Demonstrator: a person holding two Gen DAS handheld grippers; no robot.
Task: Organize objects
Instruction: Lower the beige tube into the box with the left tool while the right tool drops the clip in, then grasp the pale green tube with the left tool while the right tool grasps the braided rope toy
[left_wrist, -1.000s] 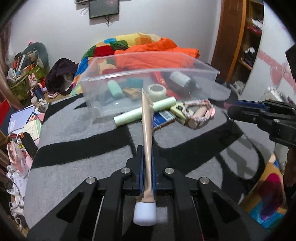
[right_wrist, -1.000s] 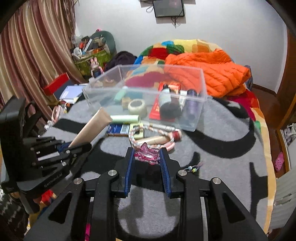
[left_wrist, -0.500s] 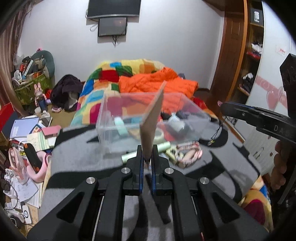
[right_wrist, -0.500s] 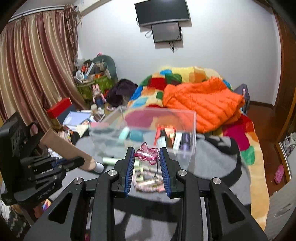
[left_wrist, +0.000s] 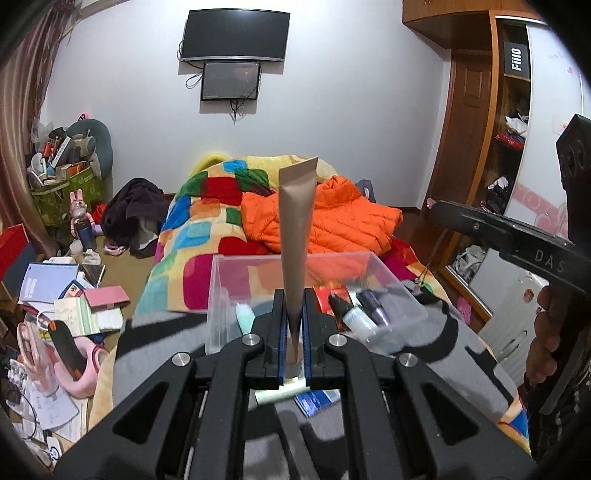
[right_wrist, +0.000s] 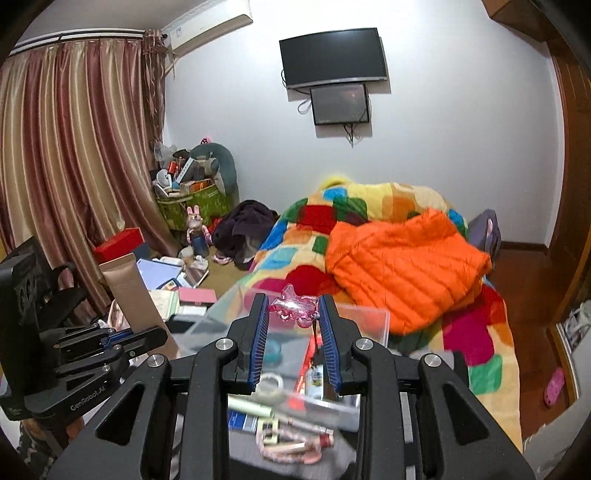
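Filling the far half of both views, a bed (left_wrist: 207, 236) carries a patchwork quilt (right_wrist: 354, 210) with an orange puffer jacket (right_wrist: 402, 273) heaped on it. Nearer, a grey-and-black striped blanket (left_wrist: 155, 354) covers the surface where the things lie. A clear plastic bin (left_wrist: 221, 291) stands on that blanket, holding bottles (left_wrist: 369, 314), a mint-green item (left_wrist: 245, 317) and a roll of tape (right_wrist: 271, 384). In front of the bin, on the blanket, lie a pale green roll (right_wrist: 249, 408), a blue box (left_wrist: 317, 400) and a pink braided loop (right_wrist: 291, 448), all blurred.

The left hand-held gripper (left_wrist: 294, 332) is pressed together on a tan cosmetic tube (left_wrist: 297, 229), pinching it near its lower end so the flat crimped end stands up above the bin. The right hand-held gripper (right_wrist: 293, 321) is narrowly spread, pinching a small pink translucent trinket (right_wrist: 293, 308) between its blue pads (right_wrist: 258, 332), above the bin's near side. A hand (left_wrist: 546, 332) grips the right tool's handle at the edge of the left view.
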